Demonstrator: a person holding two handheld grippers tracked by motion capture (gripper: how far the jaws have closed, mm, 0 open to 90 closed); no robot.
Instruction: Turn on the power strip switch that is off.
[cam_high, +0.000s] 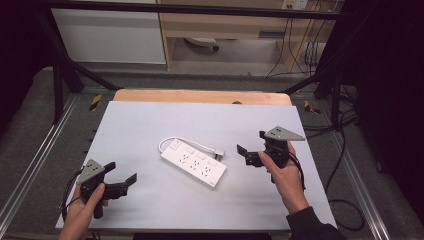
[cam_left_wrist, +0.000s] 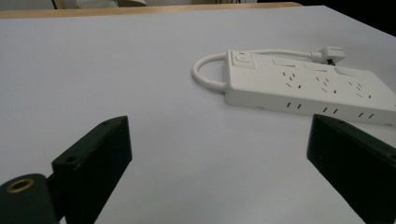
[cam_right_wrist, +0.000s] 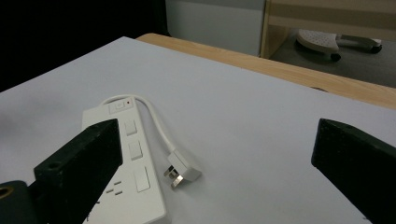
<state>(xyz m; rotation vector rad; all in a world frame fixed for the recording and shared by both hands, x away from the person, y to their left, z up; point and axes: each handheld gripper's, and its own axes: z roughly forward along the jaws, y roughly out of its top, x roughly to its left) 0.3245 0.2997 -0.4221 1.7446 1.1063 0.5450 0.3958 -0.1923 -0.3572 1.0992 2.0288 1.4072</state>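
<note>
White table, one power strip, one plug, left gripper and right gripper both spread apart.

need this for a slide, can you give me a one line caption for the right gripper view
Open right gripper faces a white power strip on the white table, its short cord looping round to the plug lying beside it.

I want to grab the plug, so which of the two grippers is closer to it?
The right gripper: the plug lies just off its open jaws, while the left gripper sits beyond the power strip.
</note>
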